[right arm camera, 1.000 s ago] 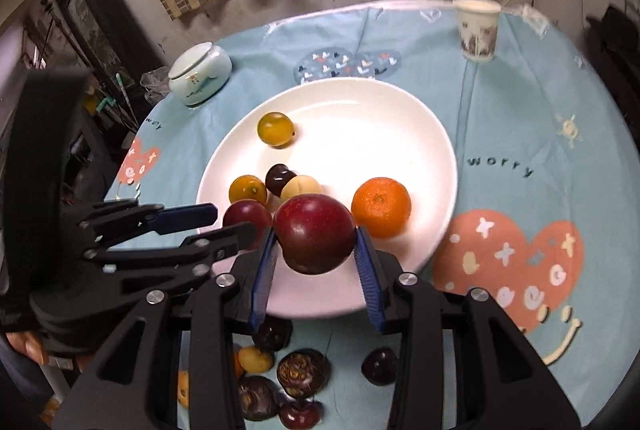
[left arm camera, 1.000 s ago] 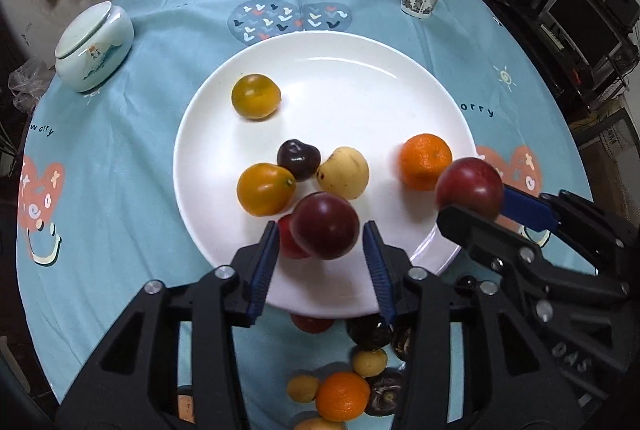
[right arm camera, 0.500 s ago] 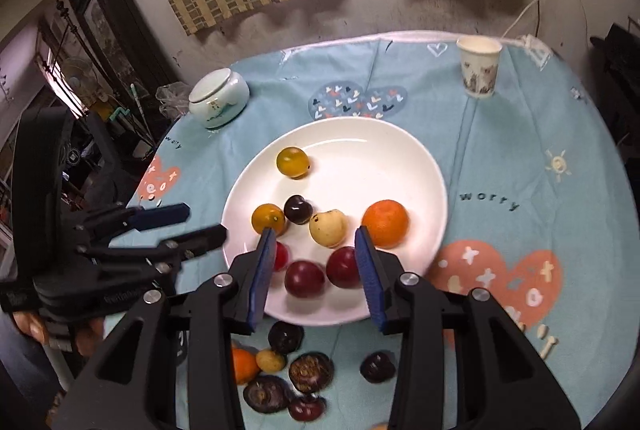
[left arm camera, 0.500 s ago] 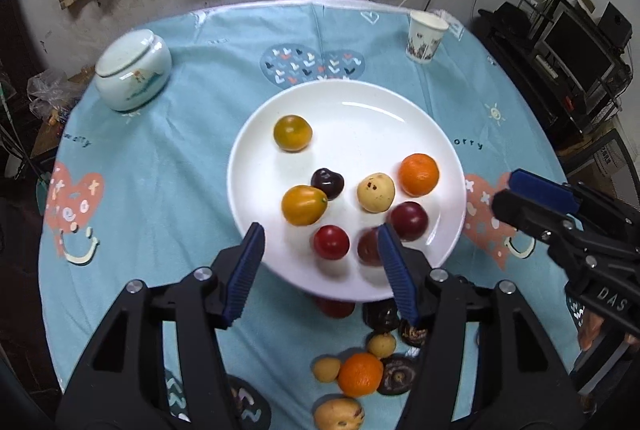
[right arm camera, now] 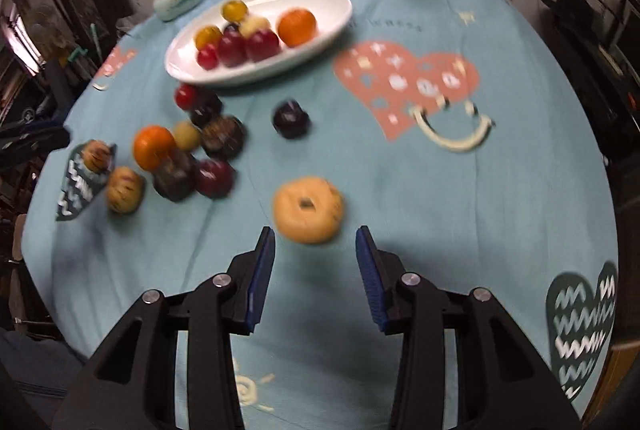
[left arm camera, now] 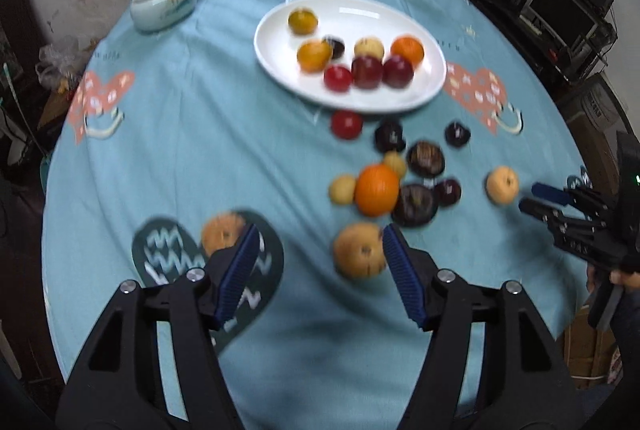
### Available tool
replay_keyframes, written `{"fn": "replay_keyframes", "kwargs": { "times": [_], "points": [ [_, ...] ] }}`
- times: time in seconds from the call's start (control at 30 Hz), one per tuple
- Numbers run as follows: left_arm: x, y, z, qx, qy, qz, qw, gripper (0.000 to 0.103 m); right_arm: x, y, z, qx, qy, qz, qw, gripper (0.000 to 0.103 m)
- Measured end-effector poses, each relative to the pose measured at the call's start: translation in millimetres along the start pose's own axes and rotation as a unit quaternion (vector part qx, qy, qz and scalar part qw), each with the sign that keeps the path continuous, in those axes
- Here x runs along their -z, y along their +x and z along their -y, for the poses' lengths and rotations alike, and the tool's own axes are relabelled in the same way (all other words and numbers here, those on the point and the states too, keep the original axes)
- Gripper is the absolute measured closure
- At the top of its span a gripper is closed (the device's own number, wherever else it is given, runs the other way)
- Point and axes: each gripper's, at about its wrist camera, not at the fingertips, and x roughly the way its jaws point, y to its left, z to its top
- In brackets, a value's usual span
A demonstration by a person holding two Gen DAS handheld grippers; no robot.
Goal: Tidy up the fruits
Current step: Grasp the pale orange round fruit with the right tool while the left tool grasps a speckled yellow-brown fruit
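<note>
Both jaws are hanging empty now: left gripper [left arm camera: 316, 262] is opening wider, right gripper [right arm camera: 316, 262] standing apart, each having dropped its dark red plum on the plate [left arm camera: 428, 91] and pulled back. I am lining up the near pears [left arm camera: 359, 250] [right arm camera: 308, 209] on the desk [left arm camera: 180, 133] next.

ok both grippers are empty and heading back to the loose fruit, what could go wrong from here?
1. The loose fruit sits in a tight cluster around the orange; a finger of the left gripper, whose jaws are opening, could knock neighbours rolling.
2. The tan fruit ahead of the right gripper looks about as wide as the jaw gap, so a pad may shove it away.
3. The plate is crowded on its near side; new fruit could bump the plums off.
</note>
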Motion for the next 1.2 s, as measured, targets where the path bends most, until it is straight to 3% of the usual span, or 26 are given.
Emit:
{"fn": "replay_keyframes", "kwargs": {
  "times": [0.17,0.3,0.43,0.47,0.73,1.13,1.2],
  "points": [
    [21,2,5,0.0,0.004,-0.014,0.9999,0.037,-6,12,-6,-0.004,-0.007,-0.001,1.0,0.06],
    [32,2,16,-0.005,0.017,-0.013,0.9998,0.037,-13,22,-12,0.011,-0.021,0.002,1.0,0.05],
    [36,8,15,-0.005,0.002,-0.021,0.9998,0.037,-17,30,-15,0.021,-0.04,-0.002,0.999,0.05],
    [37,10,15,-0.006,-0.004,-0.024,0.9997,0.037,-17,30,-15,0.02,-0.042,0.001,0.999,0.054],
    [21,29,30,-0.005,0.004,-0.023,0.9997,0.037,-17,15,-16,-0.028,-0.036,0.001,0.999,0.057],
    [7,79,38,-0.023,0.016,-0.055,0.9981,0.037,-10,-3,-27,-0.052,-0.027,0.011,0.998,0.057],
    [6,82,36,-0.022,0.011,-0.058,0.998,0.044,-9,-3,-32,-0.056,-0.031,0.009,0.998,0.057]
  ]
}}
